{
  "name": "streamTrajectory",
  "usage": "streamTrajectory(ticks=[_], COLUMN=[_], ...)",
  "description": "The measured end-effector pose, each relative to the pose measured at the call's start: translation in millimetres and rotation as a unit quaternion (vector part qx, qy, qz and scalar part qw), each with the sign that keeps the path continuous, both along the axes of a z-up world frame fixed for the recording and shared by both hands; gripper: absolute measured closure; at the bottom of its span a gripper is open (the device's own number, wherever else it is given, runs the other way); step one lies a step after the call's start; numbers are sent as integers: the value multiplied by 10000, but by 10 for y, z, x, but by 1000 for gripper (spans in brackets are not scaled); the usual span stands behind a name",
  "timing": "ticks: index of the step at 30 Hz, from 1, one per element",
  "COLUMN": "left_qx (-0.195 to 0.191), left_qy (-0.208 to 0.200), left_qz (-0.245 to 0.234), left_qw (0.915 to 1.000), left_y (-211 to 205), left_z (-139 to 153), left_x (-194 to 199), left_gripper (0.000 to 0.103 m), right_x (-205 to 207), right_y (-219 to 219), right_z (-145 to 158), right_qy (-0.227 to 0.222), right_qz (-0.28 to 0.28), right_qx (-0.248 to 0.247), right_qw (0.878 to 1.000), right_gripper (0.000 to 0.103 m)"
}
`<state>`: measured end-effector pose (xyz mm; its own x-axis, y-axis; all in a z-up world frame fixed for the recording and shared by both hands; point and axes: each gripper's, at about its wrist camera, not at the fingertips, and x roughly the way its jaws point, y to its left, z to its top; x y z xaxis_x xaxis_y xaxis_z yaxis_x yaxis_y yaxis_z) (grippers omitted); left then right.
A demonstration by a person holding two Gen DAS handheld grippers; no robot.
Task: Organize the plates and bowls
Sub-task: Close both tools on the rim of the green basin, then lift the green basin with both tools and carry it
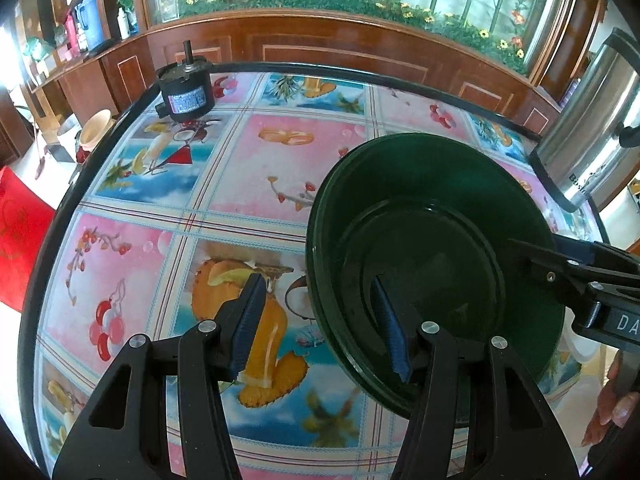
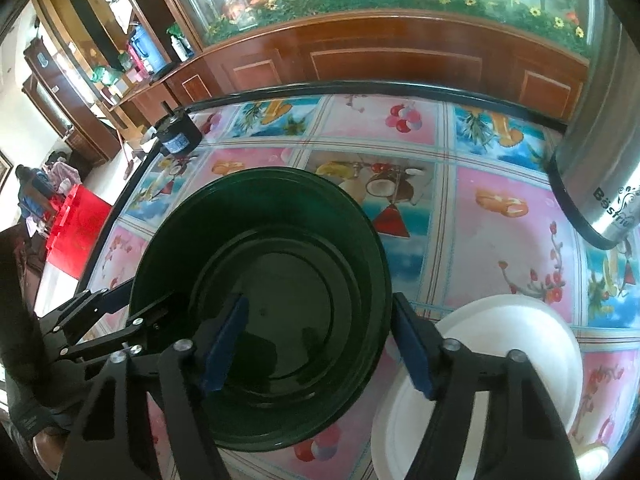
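A dark green, glossy bowl (image 1: 432, 264) with a smaller dark dish nested inside fills the centre right of the left view, on the fruit-patterned table (image 1: 256, 168). The left gripper (image 1: 322, 324) straddles its near rim, jaws spread. The right gripper (image 2: 320, 344) straddles the opposite rim, also released. A white plate (image 2: 504, 344) lies at lower right, touching nothing green.
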<state>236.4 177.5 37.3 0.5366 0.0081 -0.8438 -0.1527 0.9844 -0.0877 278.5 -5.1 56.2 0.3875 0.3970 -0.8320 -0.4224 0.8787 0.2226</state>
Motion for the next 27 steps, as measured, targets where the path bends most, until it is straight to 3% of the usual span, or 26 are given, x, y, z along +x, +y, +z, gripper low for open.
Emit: streamTrajectory(ticks=[3, 8, 11, 15, 18, 27], left_qx=[-39, -10, 3, 150, 119, 180], left_qy=[59, 129, 51, -23, -15, -192], left_qz=[13, -70, -118, -21, 6, 54], left_qw=[10000, 9999, 9999, 9999, 9999, 9996], left_y=[2, -21, -18, 16, 83, 138], left_z=[-26, -60, -66, -63, -62, 72], left_x=[14, 20, -2, -39, -54, -190], left_gripper=[48, 48, 50, 73, 82, 82], right_x=[-7, -26, -51, -91, -125, -267], right_y=[-2, 3, 17, 34, 15, 37], right_z=[5, 0, -16, -33, -35, 17], right_qy=[-37, -27, -25, -61, -88, -112], right_qz=[-3, 100, 151, 179, 163, 145], right_qx=[-68, -48, -95, -171, -168, -32], right_qw=[10000, 9999, 9998, 9997, 9997, 9998], right_gripper=[43, 70, 74, 76, 76, 76])
